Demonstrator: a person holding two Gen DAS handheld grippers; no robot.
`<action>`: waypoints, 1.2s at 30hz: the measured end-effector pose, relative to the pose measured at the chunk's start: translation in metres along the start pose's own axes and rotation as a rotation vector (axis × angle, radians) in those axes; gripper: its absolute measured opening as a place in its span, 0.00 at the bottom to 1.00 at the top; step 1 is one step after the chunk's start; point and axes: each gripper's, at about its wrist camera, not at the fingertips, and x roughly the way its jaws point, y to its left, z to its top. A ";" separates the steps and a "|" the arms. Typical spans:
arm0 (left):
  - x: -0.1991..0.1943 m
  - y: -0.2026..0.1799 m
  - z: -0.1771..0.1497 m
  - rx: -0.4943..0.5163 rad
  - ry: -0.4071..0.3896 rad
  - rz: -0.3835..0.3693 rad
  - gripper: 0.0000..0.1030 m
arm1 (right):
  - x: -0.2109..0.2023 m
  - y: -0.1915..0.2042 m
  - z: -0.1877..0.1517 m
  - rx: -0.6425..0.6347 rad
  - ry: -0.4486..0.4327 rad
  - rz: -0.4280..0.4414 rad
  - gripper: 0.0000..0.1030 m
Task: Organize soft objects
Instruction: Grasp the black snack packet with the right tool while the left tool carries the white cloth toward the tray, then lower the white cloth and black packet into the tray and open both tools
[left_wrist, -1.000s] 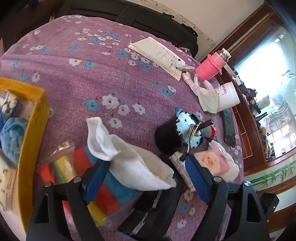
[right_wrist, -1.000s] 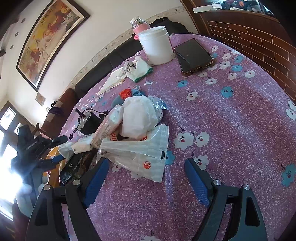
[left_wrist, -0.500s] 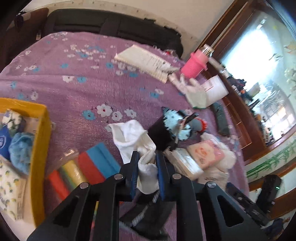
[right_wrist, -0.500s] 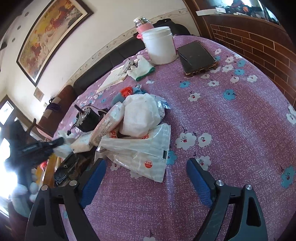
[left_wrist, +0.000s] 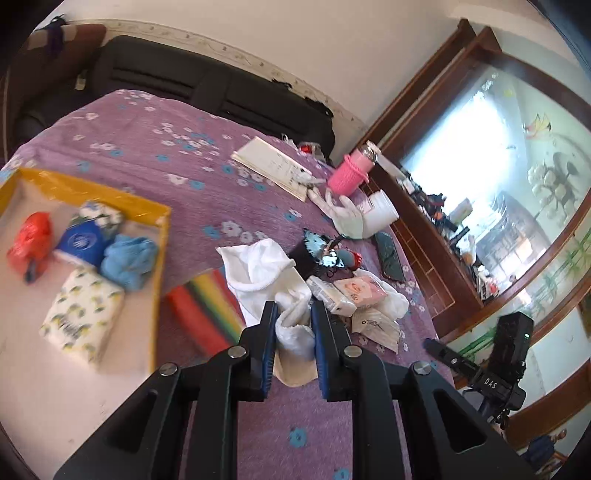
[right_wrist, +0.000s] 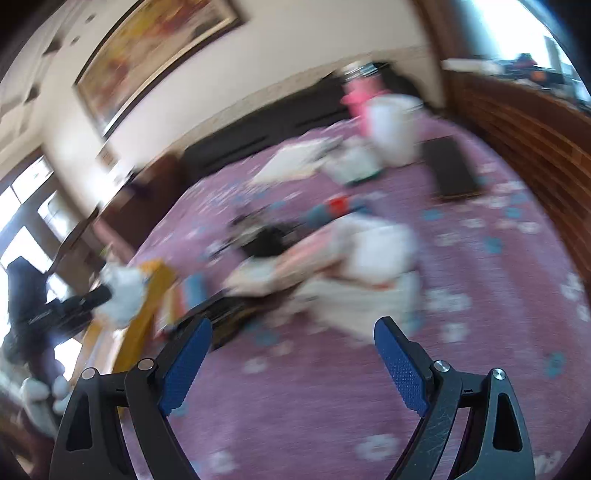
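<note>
Left wrist view showed the left gripper (left_wrist: 293, 325) clenched on a white sock (left_wrist: 264, 275), which hung above the purple cloth (left_wrist: 177, 155) just right of the yellow tray (left_wrist: 157, 266) that held other soft things. Right wrist view was blurred; the right gripper (right_wrist: 291, 354) stood wide and empty, apparently near a pile of bags (right_wrist: 354, 266).

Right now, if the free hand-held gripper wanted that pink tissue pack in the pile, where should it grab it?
Probably across the pink tissue pack's short width, coming down from above. It lies flat on top of the pile, its upper face exposed, while other packets press against its sides, so a level approach would likely snag them. The right hand-held gripper is open and holds nothing.
</note>
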 end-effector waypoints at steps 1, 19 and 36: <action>-0.006 0.004 -0.003 -0.006 -0.012 0.002 0.17 | 0.011 0.009 -0.001 -0.004 0.036 0.030 0.90; -0.074 0.058 -0.028 -0.094 -0.107 0.043 0.17 | 0.126 0.062 -0.002 0.175 0.156 -0.070 0.42; -0.127 0.120 -0.014 -0.183 -0.159 0.207 0.17 | 0.040 0.064 -0.018 0.182 0.066 0.154 0.35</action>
